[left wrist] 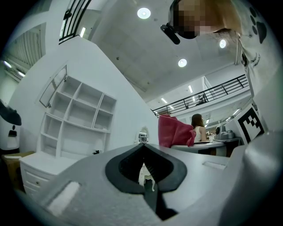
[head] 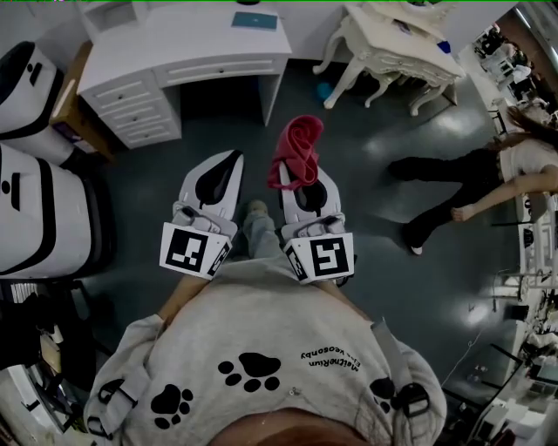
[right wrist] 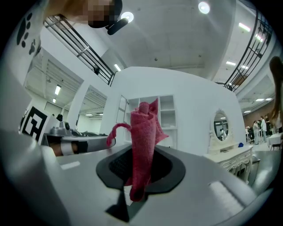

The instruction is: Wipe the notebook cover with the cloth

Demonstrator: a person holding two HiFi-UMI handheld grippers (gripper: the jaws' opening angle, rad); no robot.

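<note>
My right gripper (head: 301,171) is shut on a red cloth (head: 295,150), which bunches over its tip and hides it. In the right gripper view the cloth (right wrist: 144,140) stands up rolled between the jaws of that gripper (right wrist: 139,155). My left gripper (head: 234,158) is level beside it, shut with nothing in it; only a thin slit shows between its jaws (left wrist: 143,152). From the left gripper view the cloth (left wrist: 173,131) shows to the right. A flat teal notebook (head: 255,19) lies on the white desk (head: 174,43) well ahead of both grippers.
The desk has drawers (head: 131,104) at its left. A white dressing table (head: 397,48) stands at the back right. A person (head: 475,183) is low on the dark floor at the right. White and black machines (head: 35,183) line the left side.
</note>
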